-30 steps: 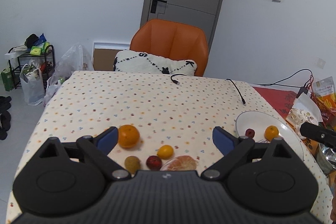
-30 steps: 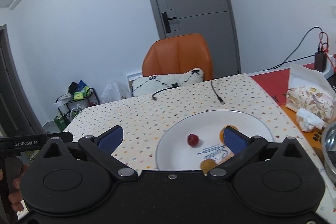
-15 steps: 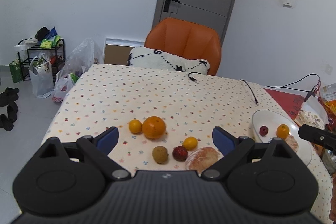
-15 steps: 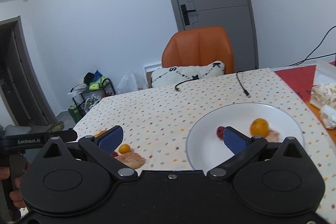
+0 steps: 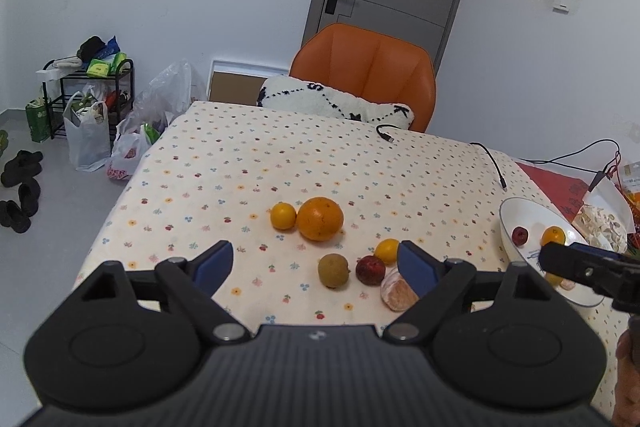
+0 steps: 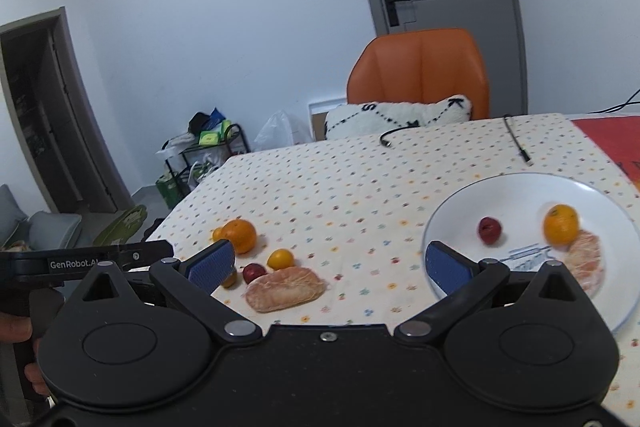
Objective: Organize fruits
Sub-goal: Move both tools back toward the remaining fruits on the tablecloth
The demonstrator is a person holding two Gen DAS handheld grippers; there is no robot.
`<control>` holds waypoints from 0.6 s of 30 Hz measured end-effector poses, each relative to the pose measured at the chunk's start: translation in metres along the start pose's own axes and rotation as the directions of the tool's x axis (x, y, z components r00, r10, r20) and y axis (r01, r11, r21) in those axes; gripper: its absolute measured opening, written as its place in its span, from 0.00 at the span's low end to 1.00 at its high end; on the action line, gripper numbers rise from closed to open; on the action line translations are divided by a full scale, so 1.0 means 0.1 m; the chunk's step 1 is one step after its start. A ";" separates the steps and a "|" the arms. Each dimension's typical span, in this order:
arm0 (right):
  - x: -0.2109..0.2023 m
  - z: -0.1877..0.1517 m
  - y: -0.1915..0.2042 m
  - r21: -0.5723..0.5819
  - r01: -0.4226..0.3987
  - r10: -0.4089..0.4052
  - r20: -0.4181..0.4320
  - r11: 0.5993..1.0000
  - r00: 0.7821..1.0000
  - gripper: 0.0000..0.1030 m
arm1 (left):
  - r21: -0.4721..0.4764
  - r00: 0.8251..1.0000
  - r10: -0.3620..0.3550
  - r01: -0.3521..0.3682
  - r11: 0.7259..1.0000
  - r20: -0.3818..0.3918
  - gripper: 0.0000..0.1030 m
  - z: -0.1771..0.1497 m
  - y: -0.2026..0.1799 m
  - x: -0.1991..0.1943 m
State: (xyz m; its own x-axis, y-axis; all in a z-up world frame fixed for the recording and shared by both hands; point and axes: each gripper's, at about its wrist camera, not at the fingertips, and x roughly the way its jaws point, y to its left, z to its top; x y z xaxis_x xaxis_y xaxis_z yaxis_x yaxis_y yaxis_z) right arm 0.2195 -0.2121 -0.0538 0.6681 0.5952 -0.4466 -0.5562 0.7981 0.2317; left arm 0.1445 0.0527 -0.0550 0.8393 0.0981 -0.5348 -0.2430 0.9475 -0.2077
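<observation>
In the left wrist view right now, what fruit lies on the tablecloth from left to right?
Small orange → large orange → kiwi → red fruit.

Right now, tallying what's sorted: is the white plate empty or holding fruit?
Holding fruit. The white plate carries a small red fruit, an orange and a peeled citrus piece.

- The left wrist camera sits behind the left gripper, looking forward and down along its fingers over the table, with the loose fruits close ahead.
- The right wrist camera sits behind the right gripper, tilted down likewise, the plate near its right finger.
- Both views share the big orange, peeled segment, plate and orange chair.
- Each view catches the other gripper at its edge.
</observation>
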 end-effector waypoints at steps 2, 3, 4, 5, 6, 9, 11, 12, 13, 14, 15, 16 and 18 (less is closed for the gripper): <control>0.05 -0.02 0.04 -0.005 -0.003 0.003 -0.013 1.000 1.000 1.00 | -0.004 1.000 -0.008 0.008 1.000 -0.007 0.83 -0.03 0.01 0.03; 0.08 -0.03 0.05 -0.007 -0.006 0.005 -0.018 1.000 1.000 1.00 | -0.009 1.000 -0.012 0.012 1.000 -0.011 0.82 -0.04 0.01 0.05; 0.10 -0.04 0.07 -0.008 -0.007 0.006 -0.023 1.000 1.000 1.00 | -0.012 1.000 -0.016 0.015 1.000 -0.016 0.80 -0.06 0.02 0.07; 0.12 -0.06 0.09 -0.010 -0.006 0.006 -0.029 1.000 1.000 1.00 | -0.013 1.000 -0.018 0.018 1.000 -0.022 0.79 -0.07 0.02 0.10; 0.15 -0.07 0.10 -0.014 -0.006 0.005 -0.036 1.000 0.999 1.00 | -0.012 0.999 -0.020 0.020 1.000 -0.028 0.77 -0.09 0.03 0.13; 0.22 -0.11 0.12 -0.021 -0.006 0.004 -0.058 1.000 0.998 1.00 | -0.019 0.999 -0.022 0.021 1.000 -0.042 0.73 -0.12 0.04 0.21; 0.26 -0.13 0.13 -0.027 -0.007 0.005 -0.068 1.000 0.998 1.00 | -0.026 0.999 -0.022 0.020 0.999 -0.050 0.71 -0.14 0.04 0.26; 0.29 -0.14 0.14 -0.032 -0.004 0.002 -0.073 0.999 0.997 1.00 | -0.029 0.998 -0.023 0.021 0.999 -0.053 0.69 -0.15 0.05 0.28; 0.31 -0.15 0.16 -0.039 -0.001 -0.002 -0.078 0.999 0.997 1.00 | -0.032 0.998 -0.024 0.022 0.999 -0.055 0.67 -0.16 0.05 0.29; 0.34 -0.17 0.18 -0.047 0.000 -0.003 -0.083 0.999 0.997 1.00 | -0.036 0.998 -0.025 0.023 0.999 -0.059 0.66 -0.17 0.06 0.31; 0.36 -0.18 0.19 -0.056 -0.002 -0.003 -0.089 0.998 0.996 1.00 | -0.039 0.998 -0.026 0.023 0.999 -0.066 0.63 -0.19 0.07 0.33; 0.39 -0.19 0.21 -0.063 -0.005 -0.001 -0.096 0.998 0.995 1.00 | -0.041 0.997 -0.029 0.026 0.999 -0.071 0.61 -0.20 0.07 0.34; 0.44 -0.22 0.23 -0.073 -0.006 -0.002 -0.110 0.997 0.994 1.00 | -0.040 0.996 -0.034 0.031 0.999 -0.079 0.59 -0.22 0.07 0.37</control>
State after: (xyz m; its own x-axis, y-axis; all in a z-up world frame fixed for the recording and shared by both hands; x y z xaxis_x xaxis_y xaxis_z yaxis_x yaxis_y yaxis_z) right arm 0.2255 -0.1691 -0.0868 0.6108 0.5797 -0.5393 -0.5948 0.7855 0.1708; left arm 0.1629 0.0559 -0.0943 0.8061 0.0416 -0.5903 -0.2366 0.9370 -0.2570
